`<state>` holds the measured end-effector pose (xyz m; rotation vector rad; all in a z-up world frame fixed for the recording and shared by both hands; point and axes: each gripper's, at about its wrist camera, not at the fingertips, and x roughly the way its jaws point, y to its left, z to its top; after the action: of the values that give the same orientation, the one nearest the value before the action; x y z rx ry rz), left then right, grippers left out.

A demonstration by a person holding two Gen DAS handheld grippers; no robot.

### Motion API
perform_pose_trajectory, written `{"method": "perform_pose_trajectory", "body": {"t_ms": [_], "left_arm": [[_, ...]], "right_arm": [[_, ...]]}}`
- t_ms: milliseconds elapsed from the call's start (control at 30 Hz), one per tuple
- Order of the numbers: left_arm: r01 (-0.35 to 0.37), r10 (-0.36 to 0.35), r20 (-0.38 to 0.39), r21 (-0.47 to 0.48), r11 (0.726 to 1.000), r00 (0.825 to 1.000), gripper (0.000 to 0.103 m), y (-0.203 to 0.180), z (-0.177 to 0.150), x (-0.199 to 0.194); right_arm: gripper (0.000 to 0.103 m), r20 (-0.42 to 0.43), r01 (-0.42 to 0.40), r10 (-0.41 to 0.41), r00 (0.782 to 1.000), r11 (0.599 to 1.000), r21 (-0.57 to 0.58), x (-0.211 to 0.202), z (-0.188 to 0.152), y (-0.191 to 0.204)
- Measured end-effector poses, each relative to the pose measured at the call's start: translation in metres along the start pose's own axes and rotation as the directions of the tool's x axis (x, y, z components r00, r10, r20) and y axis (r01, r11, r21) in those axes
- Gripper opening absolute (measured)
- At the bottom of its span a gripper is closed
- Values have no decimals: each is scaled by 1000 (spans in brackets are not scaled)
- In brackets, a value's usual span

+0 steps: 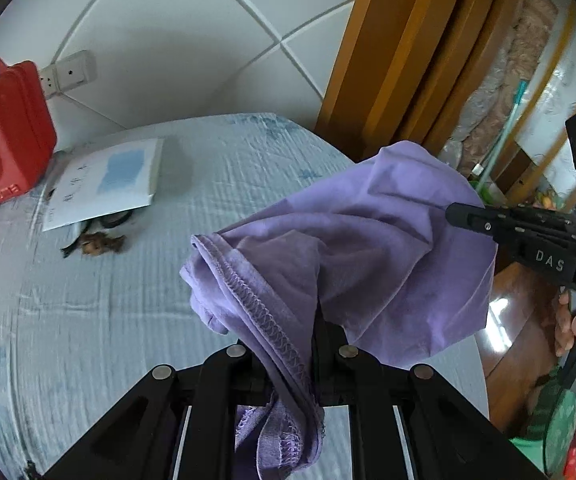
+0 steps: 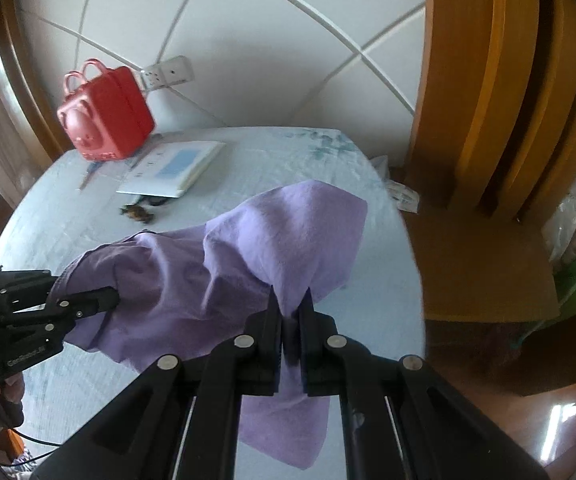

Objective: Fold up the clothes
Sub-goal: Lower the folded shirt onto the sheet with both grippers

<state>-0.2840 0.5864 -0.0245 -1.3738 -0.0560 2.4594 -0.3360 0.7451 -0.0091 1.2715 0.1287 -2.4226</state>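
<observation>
A lilac garment hangs in the air above a table with a pale blue cloth, stretched between both grippers. My left gripper is shut on its stitched hem, which drapes down over the fingers. My right gripper is shut on another part of the lilac garment; fabric hangs below it. In the left wrist view the right gripper reaches in from the right, its tip pressed into the cloth. In the right wrist view the left gripper grips the garment's left end.
A red bear-shaped case stands at the table's far left. A white booklet lies beside it, with a small dark hair clip in front. A wooden door frame and brown floor lie to the right. A tiled wall with a socket is behind.
</observation>
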Motion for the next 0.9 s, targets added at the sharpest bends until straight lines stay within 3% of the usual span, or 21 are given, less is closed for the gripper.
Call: {"method": "perform_pose_trajectory", "body": {"t_ms": [100,167,233,267,333,367,433,533,633,700,900], "left_arm": [[-25,25,-41,-9,1000,999,18,-10,9,33],[-58,58,-90,-4,998,994,27,-17,10,60],[-99,99,-149,11,995,984,54,-23,8,87],[-118,120,-179,22,993,977,59,-26,6,98],[-135,145,-217,59,989,965,80,-32,-1,110],[-139,154,-229,78,987,961,81,-34,-5,114],[-144,160,-229,86,986,960,81,-34,-8,113],[-151,167,-221,84,985,961,81,-31,-12,108],[-152,161,-188,65,986,969,81,-26,-11,94],[-128,131,-185,28,991,974,81,-21,-13,88],[-138,131,-210,-19,990,969,81,-19,-27,107]], "right_arm": [[7,-39,-13,15,999,999,32,24,4,-28],[7,-84,-14,20,996,998,67,44,2,-50],[11,-145,27,-14,989,996,85,66,-4,-66],[13,-178,45,-28,984,995,94,75,-7,-72],[23,-215,70,-47,976,992,103,87,-15,-82],[27,-222,70,-45,974,992,109,89,-19,-86],[49,-228,71,-40,973,990,125,88,-26,-90],[64,-199,61,-30,980,986,152,71,-36,-96],[68,-166,24,7,986,983,180,53,-47,-99],[68,-192,20,17,981,982,187,49,-59,-100],[68,-227,18,22,974,985,171,63,-80,-88]]}}
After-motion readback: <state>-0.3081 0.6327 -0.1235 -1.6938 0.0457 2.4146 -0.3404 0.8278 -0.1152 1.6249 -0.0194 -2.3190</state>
